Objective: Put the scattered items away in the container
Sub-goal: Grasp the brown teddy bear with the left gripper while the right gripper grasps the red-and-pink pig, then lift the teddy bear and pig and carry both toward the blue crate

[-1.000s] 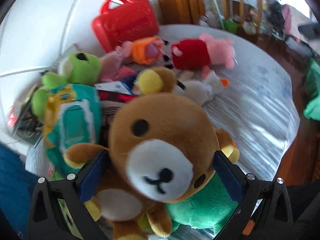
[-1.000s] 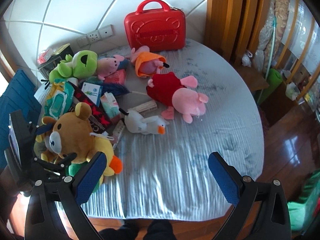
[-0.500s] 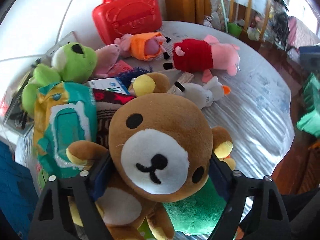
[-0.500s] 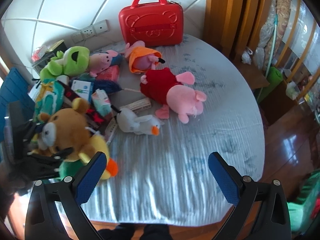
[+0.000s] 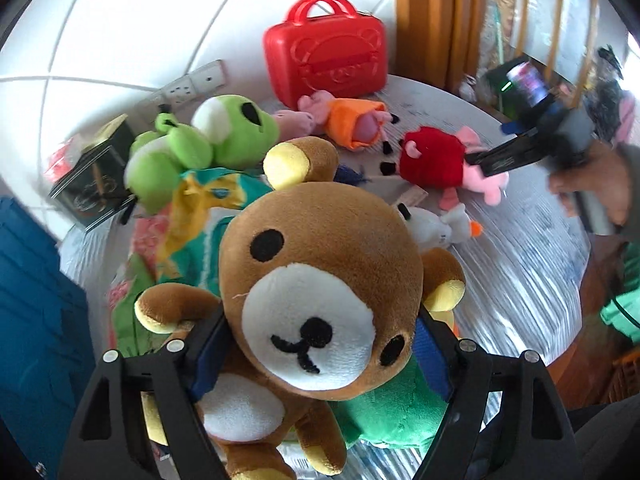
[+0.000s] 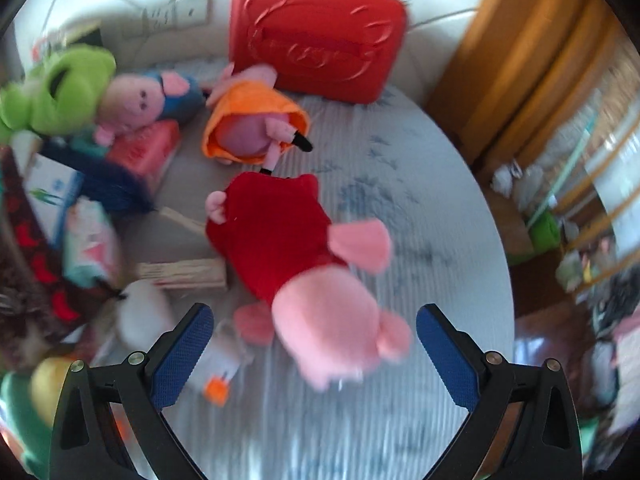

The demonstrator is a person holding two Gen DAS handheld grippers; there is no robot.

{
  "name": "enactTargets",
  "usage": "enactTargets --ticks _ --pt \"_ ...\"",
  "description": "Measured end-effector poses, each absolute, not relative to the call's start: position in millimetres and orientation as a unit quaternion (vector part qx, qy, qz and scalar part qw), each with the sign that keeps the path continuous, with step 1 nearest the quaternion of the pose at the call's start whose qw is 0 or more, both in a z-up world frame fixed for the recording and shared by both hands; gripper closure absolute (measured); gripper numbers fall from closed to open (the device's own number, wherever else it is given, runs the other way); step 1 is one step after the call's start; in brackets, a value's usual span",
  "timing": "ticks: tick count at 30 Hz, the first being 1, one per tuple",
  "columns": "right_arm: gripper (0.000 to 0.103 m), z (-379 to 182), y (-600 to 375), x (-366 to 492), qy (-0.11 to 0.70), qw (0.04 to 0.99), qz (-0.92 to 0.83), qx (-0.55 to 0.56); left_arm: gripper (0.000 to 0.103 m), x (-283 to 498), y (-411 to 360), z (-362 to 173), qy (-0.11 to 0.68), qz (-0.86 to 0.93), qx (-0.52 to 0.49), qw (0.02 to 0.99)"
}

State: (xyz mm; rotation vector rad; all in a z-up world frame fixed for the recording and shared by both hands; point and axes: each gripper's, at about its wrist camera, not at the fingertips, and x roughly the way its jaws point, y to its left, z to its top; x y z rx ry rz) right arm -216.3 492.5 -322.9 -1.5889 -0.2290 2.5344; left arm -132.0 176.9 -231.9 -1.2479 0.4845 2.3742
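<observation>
The left hand-held gripper (image 5: 316, 344) is pinching the brown teddy bear (image 5: 320, 300) by the sides of its head, its jaws having just been closing onto the plush, and the bear is sitting at the near left edge of the round surface (image 5: 532, 280) on top of a green plush (image 5: 392, 408). The right hand-held gripper (image 6: 314, 344) is spread wide and hanging over the pink pig in the red dress (image 6: 296, 264), which is lying mid-surface with its head toward the near edge; nothing is pressing on the pads (image 6: 182, 354) yet. The red toy suitcase (image 6: 320, 36) is standing shut at the far edge against the wall, and it is probably the container, though that is only a judgement. To do this step well, the left grip should be sinking deep enough into the bear's head that the soft stuffing is not slipping out during the lift, and the bear should be rising clear of the green plush and the wet-wipes pack (image 5: 208, 216) beside it. The right side should be lowering squarely so both pads are straddling the pig's head or body before squeezing. The suitcase lid looks closed, so opening it may be needed first.
</observation>
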Motion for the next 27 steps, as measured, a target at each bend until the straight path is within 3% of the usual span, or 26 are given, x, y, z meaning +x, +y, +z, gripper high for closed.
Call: enactTargets --ticks 6,11,15,20,27 --pt "0.005 -383.2 503.7 -261.6 -0.089 0.060 0.810 -0.577 0.023 -129.4 166.9 -231.1 0.160 0.858 -0.457 0.171" --pt "0.005 -401.3 506.3 -270.9 -0.084 0.033 0.805 -0.587 0.023 -128.4 167.6 -233.3 0.162 0.857 -0.462 0.162" --pt "0.009 -402.0 509.4 -271.7 -0.075 0.020 0.805 -0.589 0.023 -127.5 171.5 -232.2 0.162 0.858 -0.461 0.160" --pt "0.027 -392.9 517.8 -268.9 -0.055 0.007 0.809 -0.585 0.023 -128.4 177.4 -227.8 0.165 0.858 -0.456 0.168" --pt "0.032 -376.9 522.4 -260.5 -0.033 -0.004 0.809 -0.587 0.023 -133.2 178.7 -218.3 0.158 0.864 -0.448 0.166"
